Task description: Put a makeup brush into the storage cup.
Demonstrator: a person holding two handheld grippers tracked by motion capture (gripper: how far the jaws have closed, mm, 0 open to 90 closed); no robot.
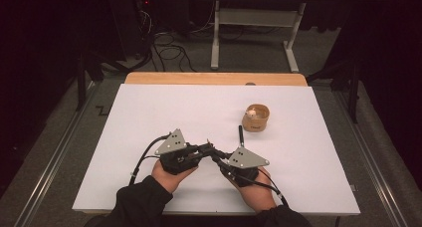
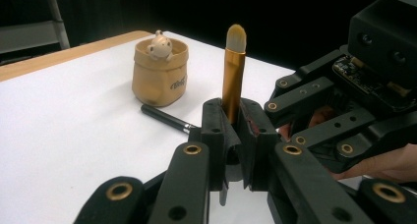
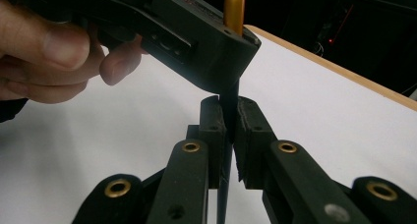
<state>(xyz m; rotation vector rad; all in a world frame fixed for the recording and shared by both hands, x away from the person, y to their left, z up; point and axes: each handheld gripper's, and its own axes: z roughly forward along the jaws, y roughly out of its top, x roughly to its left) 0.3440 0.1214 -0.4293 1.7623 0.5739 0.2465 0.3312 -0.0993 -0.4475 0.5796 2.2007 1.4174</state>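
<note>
Both grippers hold one makeup brush [image 2: 233, 79] between them, raised above the near middle of the white table [image 1: 149, 117]. The left gripper [image 2: 235, 135] has its jaws clamped on the gold metal ferrule, so the brush stands upright in its view with the pale, rounded bristle tip on top. The right gripper [image 3: 227, 130] is closed lower down, on the thin black handle, just beneath the body of the left one. The brush looks light and stiff along its length: a slim round shaft, smooth and glossy, so it is likely to be slippery and to twist or slide in a pinch unless the pads press squarely across it. The ferrule seems the safer hold, being thicker and rigid; the bristles are soft and would splay or bend if squeezed, so they are best left free. A second brush [image 2: 164, 117] with a black handle lies flat on the table, its far end just beside a tan holder [image 2: 160, 71], a small soft-looking, bag-shaped pot with dark lettering on its side and a little pale animal figure peeking over the rim. The holder stands well apart from the hands, toward the far right of the table, and its open mouth is narrow, so a brush would have to go in nearly upright.
</note>
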